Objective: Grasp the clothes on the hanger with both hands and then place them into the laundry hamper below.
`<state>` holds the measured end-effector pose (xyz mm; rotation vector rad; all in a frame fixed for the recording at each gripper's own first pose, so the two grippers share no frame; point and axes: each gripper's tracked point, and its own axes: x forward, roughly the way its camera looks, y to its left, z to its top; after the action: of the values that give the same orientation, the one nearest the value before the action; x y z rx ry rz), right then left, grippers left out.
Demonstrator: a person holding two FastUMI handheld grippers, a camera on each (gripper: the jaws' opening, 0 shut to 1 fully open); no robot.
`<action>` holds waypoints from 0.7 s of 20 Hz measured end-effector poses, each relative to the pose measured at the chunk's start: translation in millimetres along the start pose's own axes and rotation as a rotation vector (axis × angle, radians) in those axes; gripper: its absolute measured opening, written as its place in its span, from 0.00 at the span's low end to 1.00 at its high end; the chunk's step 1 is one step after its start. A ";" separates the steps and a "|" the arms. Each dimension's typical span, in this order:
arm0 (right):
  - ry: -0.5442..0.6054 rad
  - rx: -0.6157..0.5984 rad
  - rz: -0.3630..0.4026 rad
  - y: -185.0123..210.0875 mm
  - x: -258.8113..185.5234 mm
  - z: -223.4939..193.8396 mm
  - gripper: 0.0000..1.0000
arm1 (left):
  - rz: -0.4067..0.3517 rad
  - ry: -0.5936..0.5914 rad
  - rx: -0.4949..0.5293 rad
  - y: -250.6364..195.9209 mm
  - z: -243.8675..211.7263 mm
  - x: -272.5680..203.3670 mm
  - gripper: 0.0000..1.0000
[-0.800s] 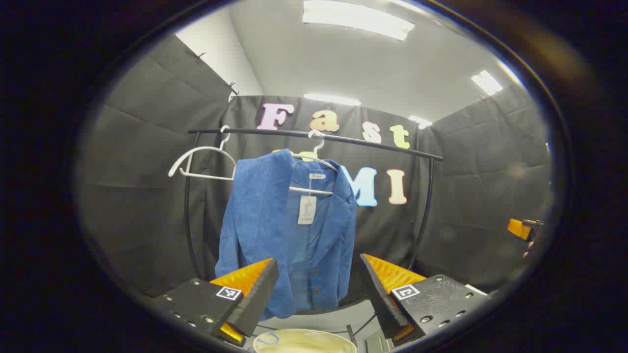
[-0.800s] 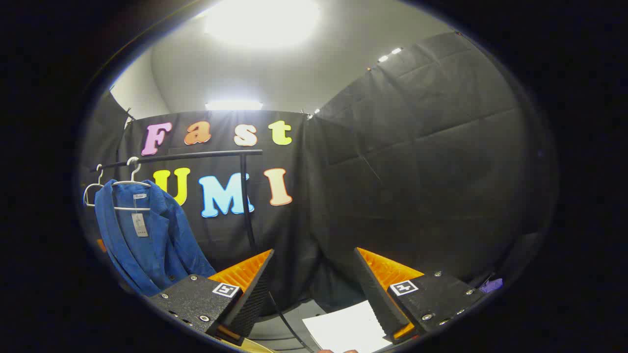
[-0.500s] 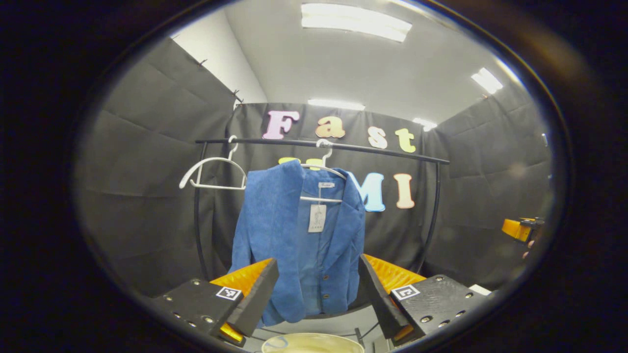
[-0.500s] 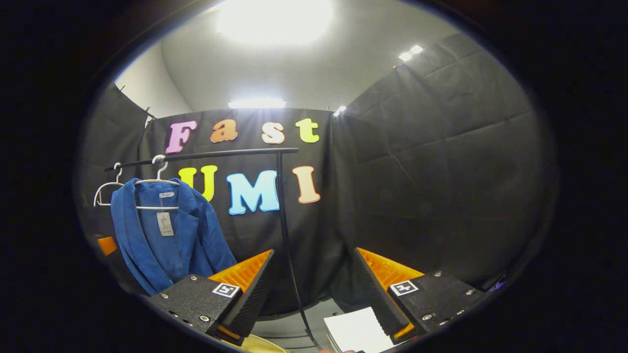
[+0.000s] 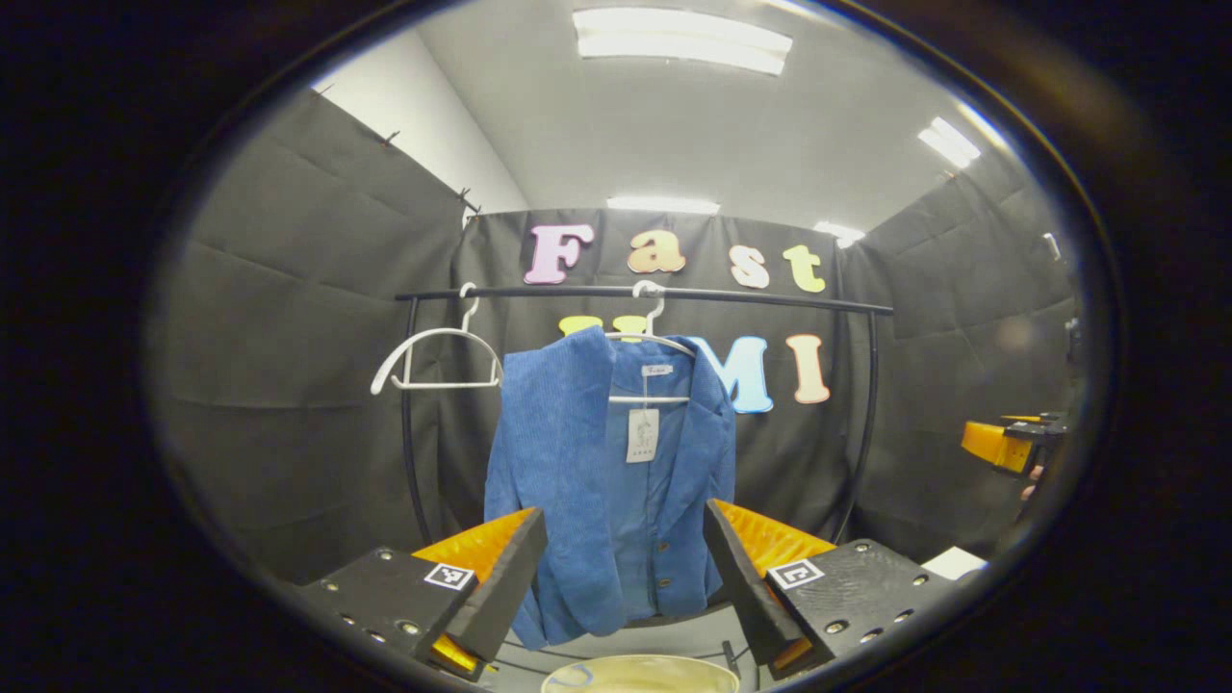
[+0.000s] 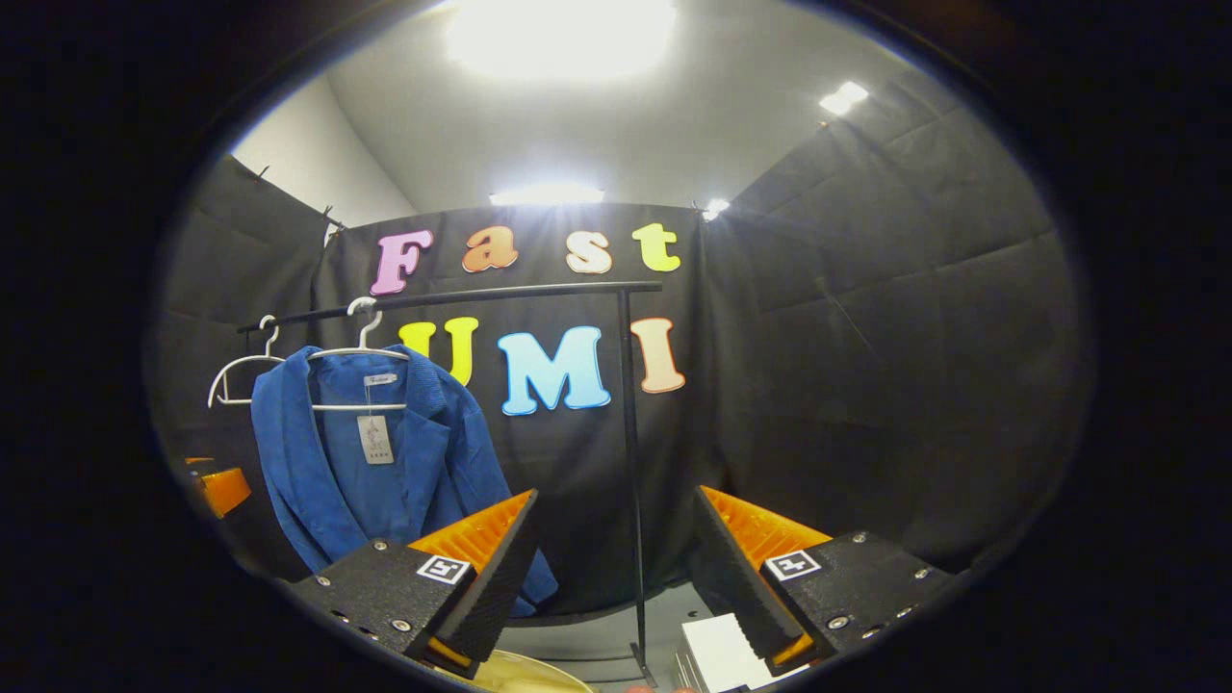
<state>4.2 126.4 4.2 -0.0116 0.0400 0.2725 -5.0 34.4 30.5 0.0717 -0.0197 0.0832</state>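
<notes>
A blue corduroy jacket (image 5: 597,481) hangs on a white hanger (image 5: 651,339) from a black rail (image 5: 674,294), a paper tag at its collar. My left gripper (image 5: 624,563) is open, some way in front of the jacket's lower half. The cream rim of the hamper (image 5: 640,674) lies just below it. In the right gripper view the jacket (image 6: 375,472) hangs at the left and my right gripper (image 6: 616,558) is open, aimed right of it at the rail's upright post (image 6: 630,462). The right gripper (image 5: 1006,445) also appears at the far right of the left gripper view.
An empty white hanger (image 5: 438,358) hangs on the rail left of the jacket. Black cloth walls close the booth on all sides. A white sheet stack (image 6: 717,654) lies on the floor near the rack's right foot. The hamper rim (image 6: 525,674) peeks below my right gripper.
Both views have swung so the jacket and rail sit farther right in each. The jacket has dropped slightly in the left gripper view. Both grippers stayed open.
</notes>
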 end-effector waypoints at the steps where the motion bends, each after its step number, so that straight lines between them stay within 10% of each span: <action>1: -0.001 0.003 0.015 7.4 1.4 3.1 0.95 | 0.003 0.002 -0.007 3.0 2.5 0.3 0.99; 14: 0.038 -0.024 0.232 130.4 47.5 50.9 0.94 | 0.122 0.066 -0.078 61.8 43.8 23.1 0.98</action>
<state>16.7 265.6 52.4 -0.0356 0.0756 0.5049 12.1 94.5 79.1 -0.0106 0.0390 0.2061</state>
